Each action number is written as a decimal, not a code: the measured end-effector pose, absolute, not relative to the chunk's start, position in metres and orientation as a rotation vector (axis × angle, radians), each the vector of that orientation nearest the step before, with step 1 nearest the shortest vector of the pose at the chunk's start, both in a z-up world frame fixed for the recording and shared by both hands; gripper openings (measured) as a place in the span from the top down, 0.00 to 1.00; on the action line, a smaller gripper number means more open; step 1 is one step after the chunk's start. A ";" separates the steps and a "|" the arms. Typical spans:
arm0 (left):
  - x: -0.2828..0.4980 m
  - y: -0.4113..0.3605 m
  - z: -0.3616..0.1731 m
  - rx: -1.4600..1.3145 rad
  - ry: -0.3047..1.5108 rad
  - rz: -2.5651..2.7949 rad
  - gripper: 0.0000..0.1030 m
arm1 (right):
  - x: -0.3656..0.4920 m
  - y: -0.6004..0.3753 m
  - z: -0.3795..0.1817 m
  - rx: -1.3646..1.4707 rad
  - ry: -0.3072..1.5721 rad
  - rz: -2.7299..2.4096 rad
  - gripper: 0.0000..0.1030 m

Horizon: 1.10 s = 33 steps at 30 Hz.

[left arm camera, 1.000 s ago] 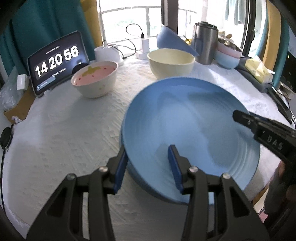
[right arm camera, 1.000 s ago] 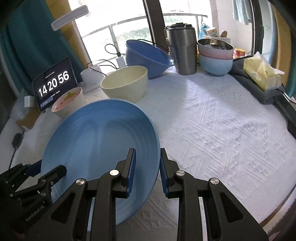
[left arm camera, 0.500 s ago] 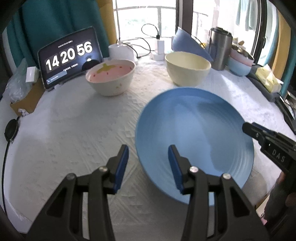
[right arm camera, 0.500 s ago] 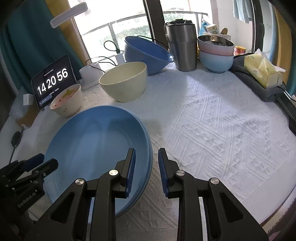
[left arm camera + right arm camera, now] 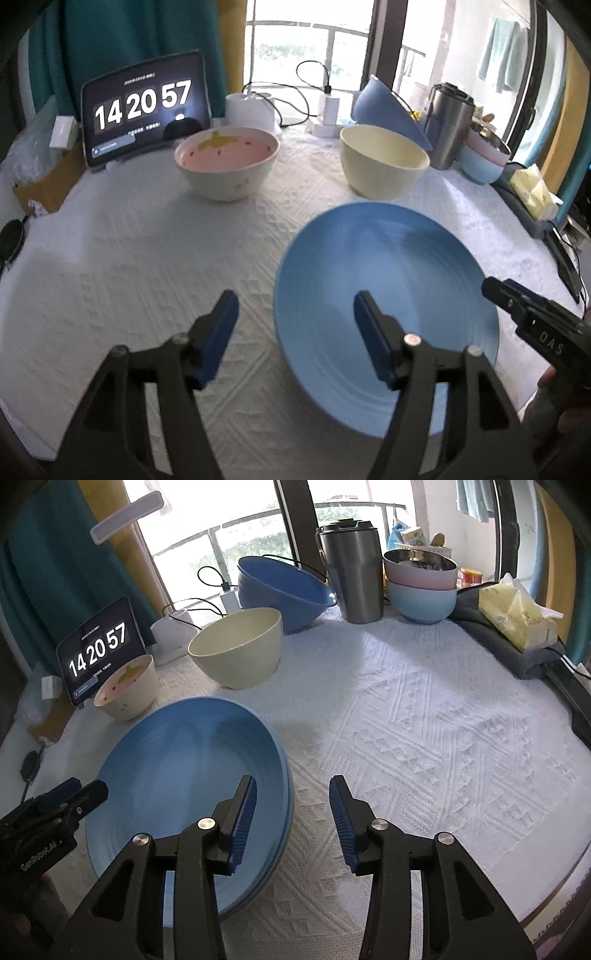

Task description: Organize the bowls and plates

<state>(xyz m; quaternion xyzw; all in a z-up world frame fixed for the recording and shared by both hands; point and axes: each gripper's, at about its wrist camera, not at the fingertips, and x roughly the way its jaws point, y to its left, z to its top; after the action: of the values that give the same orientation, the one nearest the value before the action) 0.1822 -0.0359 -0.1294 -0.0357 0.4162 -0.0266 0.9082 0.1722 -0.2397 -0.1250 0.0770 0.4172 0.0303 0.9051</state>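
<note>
- The blue plate (image 5: 384, 295) lies flat on the white-clothed surface (image 5: 424, 720), and a second blue rim showing just under its near edge in the right wrist view suggests it sits on another plate of the same kind.
- The step in hand looks like the letting-go after setting that plate down. To do it well, both tongs should spread fully clear of the rim before either hand lifts, so nothing drags or tips the plate.
- Pulling away outward from the rim, not across the plate, would keep the stack square.
- The left tongs (image 5: 295, 332) are opening: one blue pad (image 5: 369, 343) hangs over the plate's inside, the other over the cloth, with the rim between them but neither pad pressing on it.
- The right tongs (image 5: 291, 819) are opening too. They straddle the opposite rim, one pad above the plate and one above bare cloth, gripping nothing.
- Next candidates stand beyond the plate: the cream bowl (image 5: 384, 166) and the strawberry-patterned bowl (image 5: 226, 162), apart from each other, both upright and empty.
</note>
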 end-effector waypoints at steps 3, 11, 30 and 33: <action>0.185 -0.039 -0.135 -0.060 0.882 -0.054 0.35 | 0.174 -0.240 -0.126 0.164 0.867 0.067 0.58; 0.188 -0.045 -0.148 -0.018 0.916 -0.063 0.35 | 0.179 -0.235 -0.135 0.175 0.900 0.078 0.57; 0.189 -0.047 -0.157 -0.069 0.910 -0.139 0.43 | 0.184 -0.230 -0.149 0.252 0.940 0.149 0.56; 0.187 -0.049 -0.157 -0.066 0.900 -0.137 0.43 | 0.185 -0.230 -0.149 0.260 0.942 0.149 0.57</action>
<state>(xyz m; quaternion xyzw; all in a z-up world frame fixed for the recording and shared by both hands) 0.1870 -0.0486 -0.1567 -0.0318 0.4347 -0.0661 0.8976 0.1851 -0.2303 -0.1490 0.1247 0.4519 0.0714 0.8804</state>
